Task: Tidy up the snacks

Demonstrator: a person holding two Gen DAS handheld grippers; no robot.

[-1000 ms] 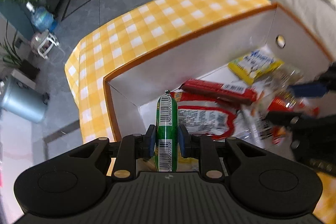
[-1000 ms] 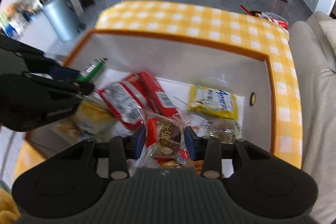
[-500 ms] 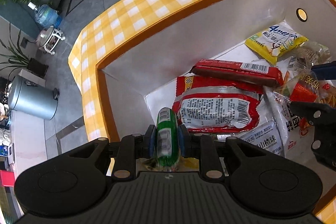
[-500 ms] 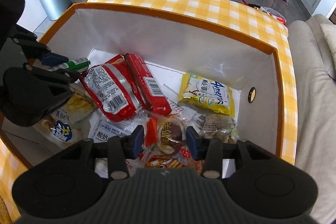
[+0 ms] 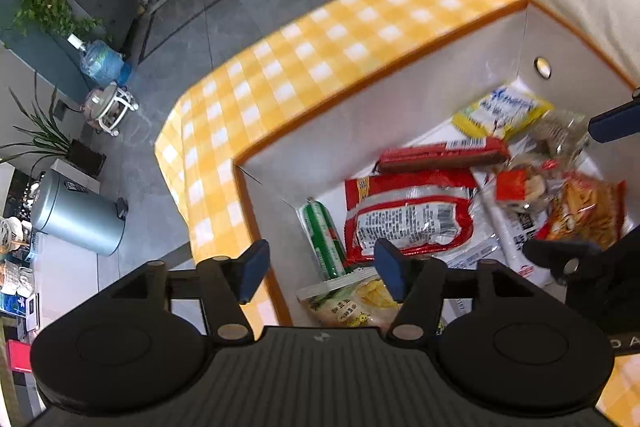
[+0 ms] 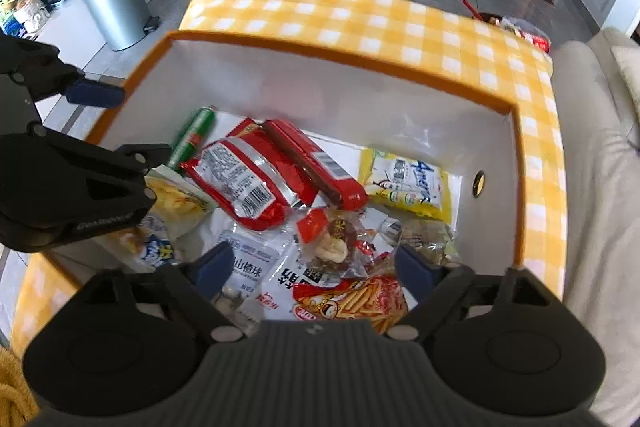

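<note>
A white box with an orange rim [image 5: 360,83] [image 6: 320,63] holds several snack packs. The green sausage stick [image 5: 323,239] [image 6: 193,137] lies in the box's corner beside a red bag [image 5: 408,223] [image 6: 240,179]. My left gripper [image 5: 320,269] is open and empty above that corner; it also shows in the right wrist view [image 6: 120,123]. My right gripper [image 6: 316,271] is open and empty over a clear-wrapped pastry [image 6: 334,247] and a fries pack [image 6: 356,301]. A yellow pack [image 6: 404,185] lies at the far right.
The box sits on a yellow checked tablecloth [image 5: 320,59]. A beige sofa [image 6: 600,187] is on the right. A grey bin [image 5: 76,215], a plant [image 5: 44,135] and a water bottle [image 5: 102,65] stand on the floor to the left.
My left gripper opened and let the green sausage stick drop into the box corner, then rose. My right gripper opened and released the clear-wrapped pastry onto the pile.
</note>
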